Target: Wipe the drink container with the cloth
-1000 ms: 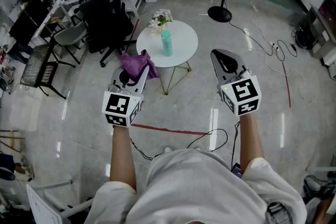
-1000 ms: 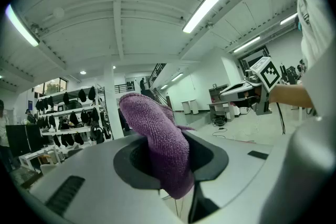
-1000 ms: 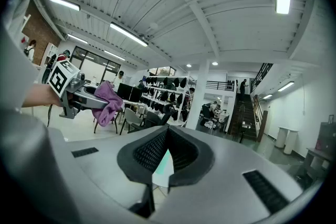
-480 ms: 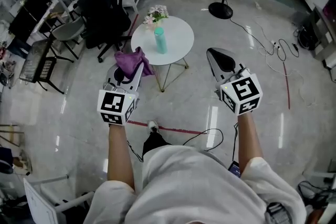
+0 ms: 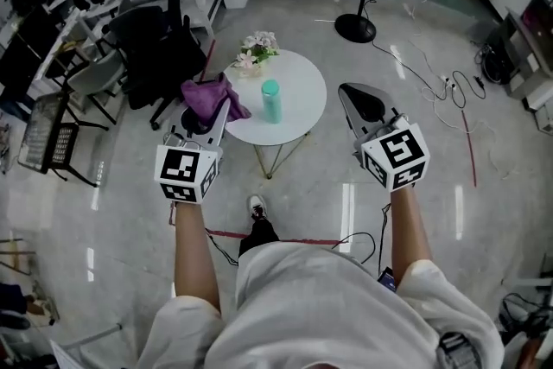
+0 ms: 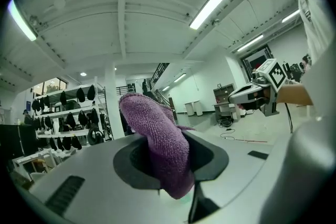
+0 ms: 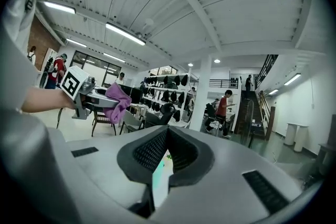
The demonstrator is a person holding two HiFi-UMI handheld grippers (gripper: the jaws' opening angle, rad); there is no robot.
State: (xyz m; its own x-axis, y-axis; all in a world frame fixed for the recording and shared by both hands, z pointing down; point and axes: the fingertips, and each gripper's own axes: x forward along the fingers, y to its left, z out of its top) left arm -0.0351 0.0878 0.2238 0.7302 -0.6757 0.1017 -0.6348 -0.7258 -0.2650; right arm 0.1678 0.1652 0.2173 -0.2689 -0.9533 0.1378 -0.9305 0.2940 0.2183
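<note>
a round white table [image 5: 304,118] stands on the pale floor. the left gripper [image 5: 222,111] reaches over its left edge, jaws pinching a purple cloth [image 5: 210,98] that bunches out past them. the right gripper [image 5: 347,92] hangs just off the table's right edge, jaws pressed together on nothing. the teal bottle [image 5: 271,100] stands upright mid-table, with flowers [image 5: 257,47] behind it.
</note>
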